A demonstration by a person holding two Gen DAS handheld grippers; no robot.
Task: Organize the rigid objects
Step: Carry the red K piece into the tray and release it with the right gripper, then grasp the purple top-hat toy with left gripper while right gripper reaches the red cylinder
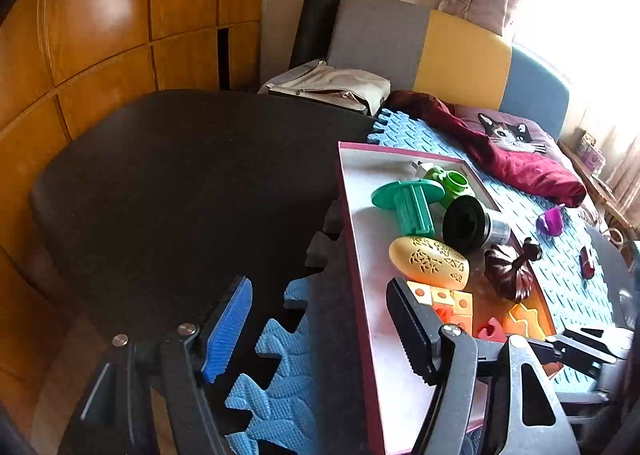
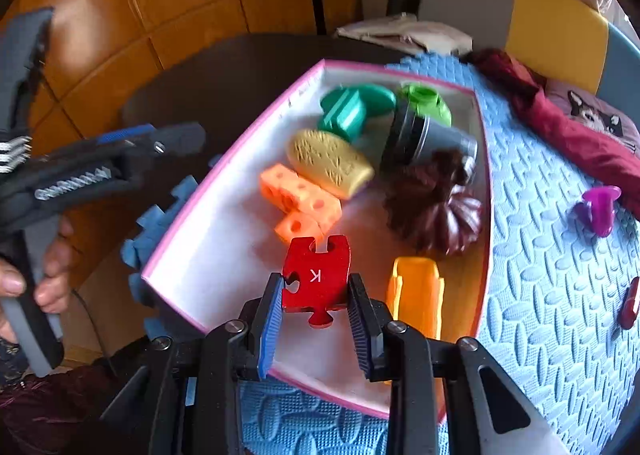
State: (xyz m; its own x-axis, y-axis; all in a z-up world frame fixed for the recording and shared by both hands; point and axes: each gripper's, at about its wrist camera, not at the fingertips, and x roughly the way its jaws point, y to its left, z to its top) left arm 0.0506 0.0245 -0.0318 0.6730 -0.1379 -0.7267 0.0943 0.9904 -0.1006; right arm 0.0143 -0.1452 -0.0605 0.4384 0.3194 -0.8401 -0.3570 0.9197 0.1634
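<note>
At the far left of the right wrist view, a hand (image 2: 24, 275) carries the left gripper (image 1: 320, 331), whose jaws stand spread with nothing between them, hanging over the dark round table (image 1: 180, 175) and the edge of the blue foam puzzle mat (image 2: 540, 255), just beside the box's left wall. Next comes the pink-rimmed shallow cardboard box (image 2: 224, 183), holding an orange holed block (image 2: 300, 199), a gold patterned egg shape (image 2: 328, 163), a teal flanged plastic spool (image 2: 352, 107), a dark brown ribbed pumpkin (image 2: 436, 207) and an orange plastic trough (image 2: 416, 295). Over the box's near end, the right gripper (image 2: 316, 315) pinches a flat red jigsaw-shaped piece marked K (image 2: 316, 275), pads on its two side edges. The piece looks stiff, light and smooth, probably plastic, so it should hold its shape but might swivel between narrow pads; the straight side edges it is held by seem the best purchase. It sits at the fingertips, projecting forward. Further right, a purple plastic cup-like piece (image 2: 598, 211) lies on the mat outside the box.
</note>
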